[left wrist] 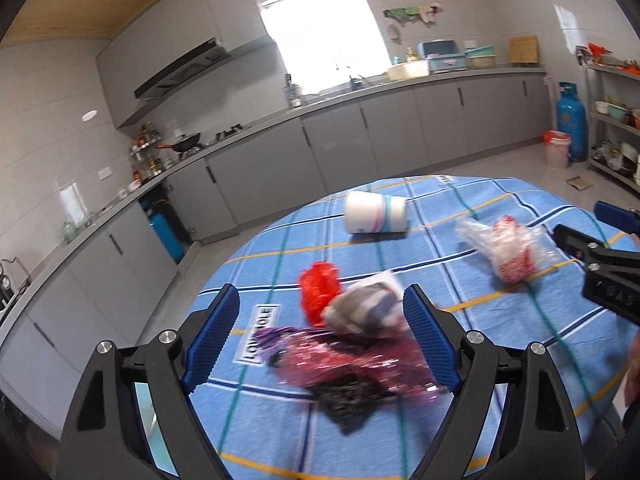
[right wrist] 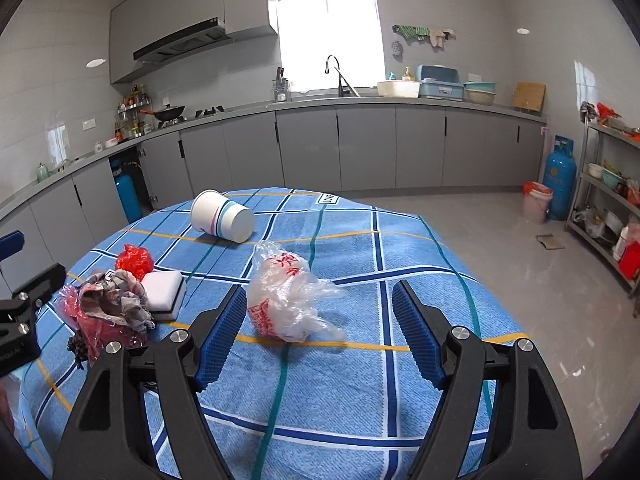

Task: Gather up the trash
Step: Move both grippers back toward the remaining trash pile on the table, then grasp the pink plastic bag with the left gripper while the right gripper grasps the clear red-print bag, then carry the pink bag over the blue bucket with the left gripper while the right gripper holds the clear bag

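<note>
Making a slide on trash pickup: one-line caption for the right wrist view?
Open right gripper approaches a crumpled clear plastic bag on the blue checked tablecloth, tipped paper cup beyond.

L tongs (left wrist: 322, 338) wide apart over trash pile (left wrist: 352, 344); cup (left wrist: 376, 213) tipped beyond.

Trash on blue checked tablecloth (right wrist: 360, 360): white paper cup (right wrist: 222, 216) on its side; crumpled clear bag with red print (right wrist: 286, 304); red wad (right wrist: 134, 260); white sponge (right wrist: 166, 294); grey striped rag (right wrist: 116, 300) on pink wrapper (left wrist: 360, 364).
</note>
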A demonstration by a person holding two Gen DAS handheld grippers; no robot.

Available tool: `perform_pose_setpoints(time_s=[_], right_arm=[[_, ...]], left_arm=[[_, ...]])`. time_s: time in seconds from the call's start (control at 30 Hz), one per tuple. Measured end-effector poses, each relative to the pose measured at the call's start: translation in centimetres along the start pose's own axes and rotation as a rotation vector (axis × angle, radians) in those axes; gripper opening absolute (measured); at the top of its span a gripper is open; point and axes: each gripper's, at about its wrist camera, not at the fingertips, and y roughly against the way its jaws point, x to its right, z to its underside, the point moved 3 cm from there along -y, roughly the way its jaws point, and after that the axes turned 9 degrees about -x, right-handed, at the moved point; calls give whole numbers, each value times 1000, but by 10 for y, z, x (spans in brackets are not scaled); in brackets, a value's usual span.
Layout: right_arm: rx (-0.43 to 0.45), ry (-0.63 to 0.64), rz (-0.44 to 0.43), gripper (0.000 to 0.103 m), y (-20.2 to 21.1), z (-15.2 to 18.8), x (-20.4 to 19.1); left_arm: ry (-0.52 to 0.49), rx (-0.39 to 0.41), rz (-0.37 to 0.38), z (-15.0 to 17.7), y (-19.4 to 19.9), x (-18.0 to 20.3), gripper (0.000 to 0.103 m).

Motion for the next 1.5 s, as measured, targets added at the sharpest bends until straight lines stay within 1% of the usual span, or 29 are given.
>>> perform_pose_setpoints(time_s=[0.1, 0.17, 0.23, 0.3, 0.37, 0.4, 0.43, 0.47, 0.53, 0.63, 0.87, 0.9, 1.0, 1.07, 1.1, 1.13, 1.2, 1.3, 1.5], right_arm=[[0, -9, -2, 77, -1, 0, 3], [-2, -14, -5, 77, -2, 0, 4], [-8, -18, -8, 77, -5, 0, 5], [-14, -20, -15, 77, -7, 0, 6], [-19, -18, -21, 77, -9, 0, 5], [-23, -18, -24, 77, -10, 0, 4], [-30, -17, -31, 77, -12, 0, 2], [-36, -13, -36, 77, -14, -1, 0], [-43, 0, -38, 77, -17, -2, -5], [-71, 18, -34, 77, -25, -6, -13], [-147, 25, -29, 76, -49, -12, -24], [-156, 22, -31, 76, -52, -12, -25], [-197, 23, -28, 75, -61, -10, -26], [-229, 22, -30, 62, -68, -7, -26], [-245, 20, -33, 48, -71, -6, -25], [-256, 19, -38, 40, -73, -6, -25], [-267, 29, -44, 28, -74, -6, -26], [-242, 31, -51, 24, -64, -6, -27], [-190, 43, -68, 23, -37, -12, -36]], left_arm=[[-28, 2, 18, -3, -1, 15, 83], [-31, -12, 47, -4, -7, 22, 83], [-29, -35, 51, -4, -16, 24, 82], [-29, -57, 55, -2, -25, 24, 68], [-17, -90, 89, 0, -32, 21, 40], [-11, -102, 108, 0, -35, 19, 29], [-4, -120, 124, 0, -39, 17, 11], [2, -126, 129, 0, -40, 15, 7], [10, -119, 129, 1, -40, 10, 3], [29, -87, 114, -3, -31, -2, 3], [60, 22, 20, -18, -1, -34, 3], [69, 30, 10, -18, 0, -39, 3], [87, 27, 10, -17, -2, -47, 3], [100, 25, 14, -16, -3, -50, 3], [105, 28, 16, -16, -2, -51, 3], [107, 31, 18, -16, -1, -52, 3], [112, 37, 21, -16, 1, -54, 3], [119, 51, 17, -15, 5, -57, 3], [142, 55, 2, -13, 7, -71, 3]])
